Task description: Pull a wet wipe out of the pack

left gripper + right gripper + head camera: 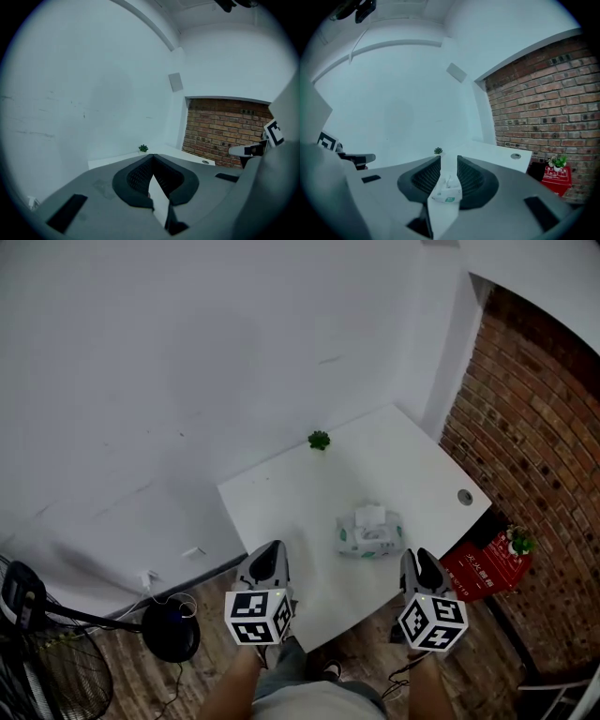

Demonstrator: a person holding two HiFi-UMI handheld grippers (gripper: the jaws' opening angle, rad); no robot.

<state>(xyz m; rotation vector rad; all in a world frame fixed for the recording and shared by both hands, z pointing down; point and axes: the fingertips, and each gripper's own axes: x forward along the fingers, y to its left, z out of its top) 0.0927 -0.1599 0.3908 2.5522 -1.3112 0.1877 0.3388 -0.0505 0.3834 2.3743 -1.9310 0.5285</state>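
Jaws of the left gripper (151, 158) meet at their tips, clenched on nothing. The right gripper (449, 161) is released, its jaws a narrow gap apart and empty. The pack (447, 190) shows through that gap but lies farther off. Both grippers hang over the near edge of the table (309, 493) and touch nothing. The pack lies on the table near the right gripper, just far and left of it, with a white wipe (371, 515) standing out of its top. A small plant (319, 440) stands at the table's far edge, and a brick wall (534, 427) rises at right.
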